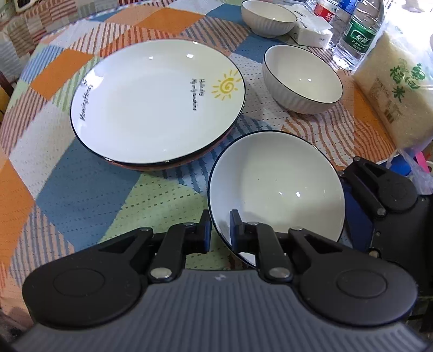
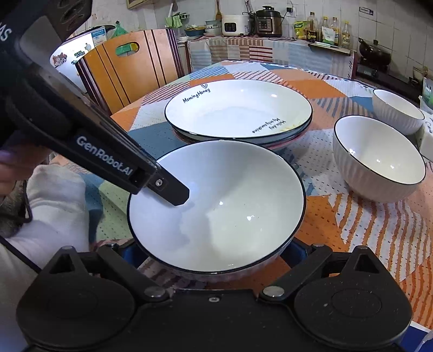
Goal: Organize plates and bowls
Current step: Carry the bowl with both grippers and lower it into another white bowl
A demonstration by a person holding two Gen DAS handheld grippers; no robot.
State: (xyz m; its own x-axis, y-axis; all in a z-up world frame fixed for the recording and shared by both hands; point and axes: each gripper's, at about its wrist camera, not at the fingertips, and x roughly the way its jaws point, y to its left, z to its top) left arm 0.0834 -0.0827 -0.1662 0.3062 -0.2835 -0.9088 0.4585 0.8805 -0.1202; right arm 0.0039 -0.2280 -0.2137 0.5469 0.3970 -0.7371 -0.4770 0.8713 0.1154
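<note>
While the plates sit stacked, the bowls on the counter (image 1: 81,189) remain scattered.

Largest, the plate stack (image 1: 158,101) lies mid-counter, apparently finished; three bowls are unnested. The wide bowl (image 2: 216,205) at the near edge has the left tongs (image 1: 220,230) pinched narrow on its rim and the right tongs (image 2: 216,251) spread wide beneath it. The ribbed bowl (image 1: 301,78) and far bowl (image 1: 268,17) stand toward the far edge. Only the right view shows the chair (image 2: 127,67); only the left, the rice bag (image 1: 397,92).
</note>
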